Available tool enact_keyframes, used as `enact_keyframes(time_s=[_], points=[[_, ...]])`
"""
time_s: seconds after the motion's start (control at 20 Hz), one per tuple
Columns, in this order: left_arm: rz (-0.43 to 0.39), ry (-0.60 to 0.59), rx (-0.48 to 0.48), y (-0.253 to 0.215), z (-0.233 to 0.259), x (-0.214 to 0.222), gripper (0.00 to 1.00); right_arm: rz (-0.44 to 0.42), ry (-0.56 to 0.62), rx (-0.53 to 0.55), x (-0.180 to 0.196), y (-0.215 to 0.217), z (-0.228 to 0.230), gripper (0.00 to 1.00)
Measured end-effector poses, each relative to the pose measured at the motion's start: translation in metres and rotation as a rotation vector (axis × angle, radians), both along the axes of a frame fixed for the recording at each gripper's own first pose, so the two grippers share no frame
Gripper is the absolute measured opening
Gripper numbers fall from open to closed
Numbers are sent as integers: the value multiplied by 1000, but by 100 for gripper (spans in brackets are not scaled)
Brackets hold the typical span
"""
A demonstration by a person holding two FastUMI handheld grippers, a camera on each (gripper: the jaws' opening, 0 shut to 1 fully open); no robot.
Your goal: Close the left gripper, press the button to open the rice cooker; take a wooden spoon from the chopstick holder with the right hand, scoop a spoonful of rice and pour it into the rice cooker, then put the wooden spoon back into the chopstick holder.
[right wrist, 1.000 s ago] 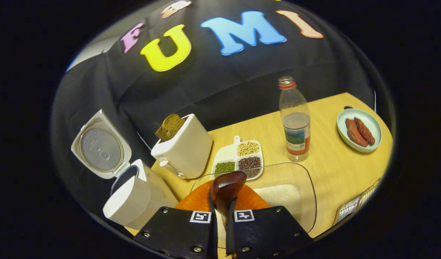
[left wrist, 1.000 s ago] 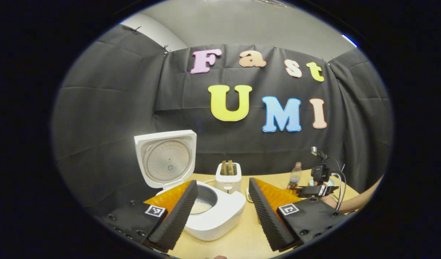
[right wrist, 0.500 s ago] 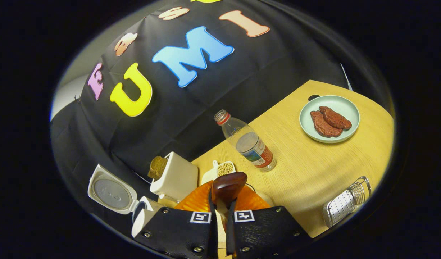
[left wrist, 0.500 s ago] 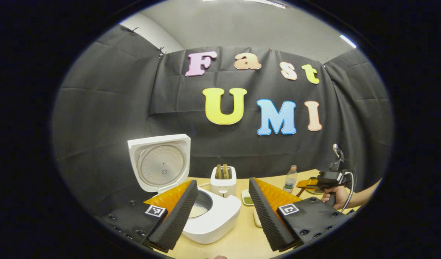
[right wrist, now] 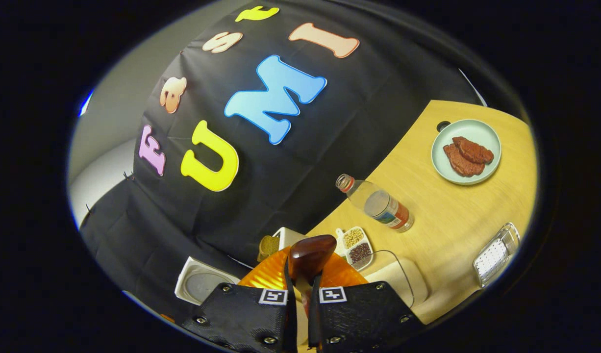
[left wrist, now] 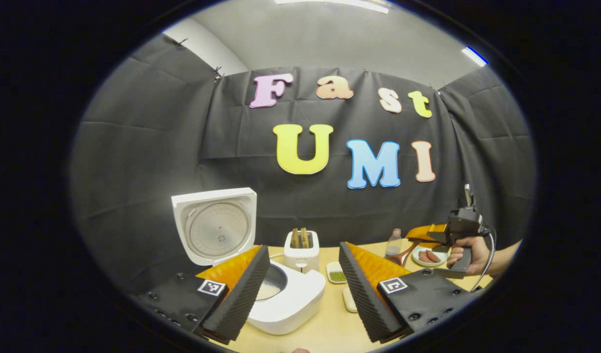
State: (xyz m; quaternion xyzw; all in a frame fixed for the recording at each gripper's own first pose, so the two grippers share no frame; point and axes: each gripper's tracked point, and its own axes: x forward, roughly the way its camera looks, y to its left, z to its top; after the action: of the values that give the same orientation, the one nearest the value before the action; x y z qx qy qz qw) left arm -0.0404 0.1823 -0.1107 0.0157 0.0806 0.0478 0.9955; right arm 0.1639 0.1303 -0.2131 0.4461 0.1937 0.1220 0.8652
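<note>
Right gripper view has the right gripper (right wrist: 300,289) clamped tight on the dark brown wooden spoon (right wrist: 310,255), both fingers pressing its handle, with the glossy bowl sticking straight out past the fingertips along the gripper's own forward axis. No rice can be made out on the spoon from this angle. The perforated metal chopstick holder (right wrist: 496,252) sits well off to the gripper's right and below it on the pale wooden table (right wrist: 457,215), near the table's edge. That is the relation the return turns on: the spoon's long axis points ahead and away from the holder, so, as I judge it, the gripper must swing right and tip until the spoon stands over the holder's mouth. The clear glass rice tray (right wrist: 396,282) lies just ahead of and beneath the fingers.

In the left gripper view the same right gripper (left wrist: 428,234) is held high above the table by a hand (left wrist: 464,255) wrapped round its grip, forearm reaching in from the right, the spoon (left wrist: 403,254) drooping down and leftward from it. The left gripper (left wrist: 303,279) hangs with its ribbed fingers spread wide, holding nothing. Just ahead of its left finger stands the white rice cooker (left wrist: 290,304), lid (left wrist: 216,226) swung up, with pale contents visible in the pot. The right hand alone carries the spoon and is the nearer to the holder.
</note>
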Motion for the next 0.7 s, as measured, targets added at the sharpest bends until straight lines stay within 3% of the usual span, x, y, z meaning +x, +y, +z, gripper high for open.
enact_keyframes(time_s=[0.3, 0.7], points=[[19, -7, 3, 20, 2, -16, 98, 18, 2, 155, -6, 26, 29, 9], [3, -22, -19, 39, -2, -32, 100, 83, -25, 197, -8, 76, 61, 9]])
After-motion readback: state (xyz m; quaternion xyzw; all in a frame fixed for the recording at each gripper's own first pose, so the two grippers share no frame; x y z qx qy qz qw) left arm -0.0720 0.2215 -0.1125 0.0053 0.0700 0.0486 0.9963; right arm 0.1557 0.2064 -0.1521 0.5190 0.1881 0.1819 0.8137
